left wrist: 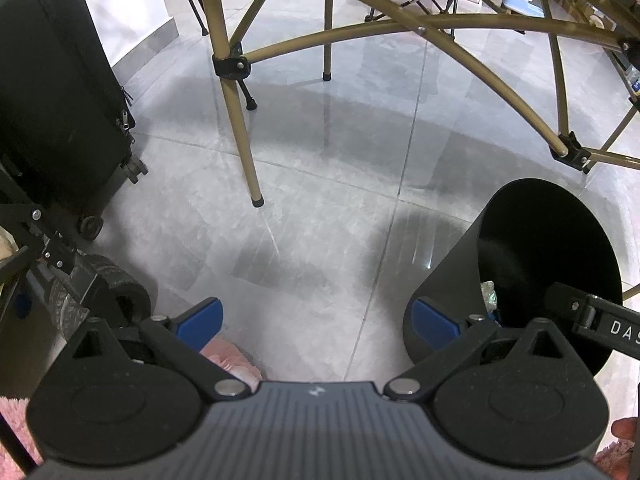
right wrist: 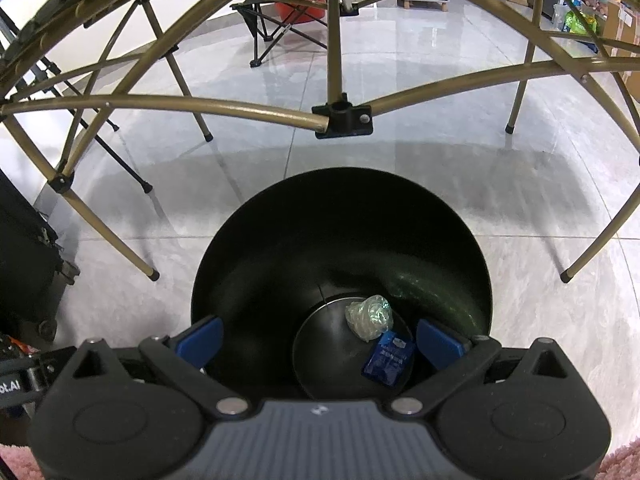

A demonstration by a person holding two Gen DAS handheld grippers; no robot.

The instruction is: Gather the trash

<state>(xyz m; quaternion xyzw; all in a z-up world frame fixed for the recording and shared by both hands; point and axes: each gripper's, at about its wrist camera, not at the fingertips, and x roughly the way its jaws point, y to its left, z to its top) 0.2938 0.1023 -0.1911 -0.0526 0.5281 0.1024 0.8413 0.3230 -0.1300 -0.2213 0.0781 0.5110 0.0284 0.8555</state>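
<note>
The right gripper (right wrist: pixel 318 338) hangs over the black bin (right wrist: pixel 240 240) with fingers spread and empty, a crumpled wrapper (right wrist: pixel 369 316) and blue packet (right wrist: pixel 388 360) lying on the bin's bottom, while the left gripper (left wrist: pixel 316 322), fingers likewise spread and empty, points at the floor (left wrist: pixel 320 200) beside the bin.

Black grippers (right wrist: pixel 318 336) w/ blue pads (right wrist: pixel 200 340), silver screws
</note>
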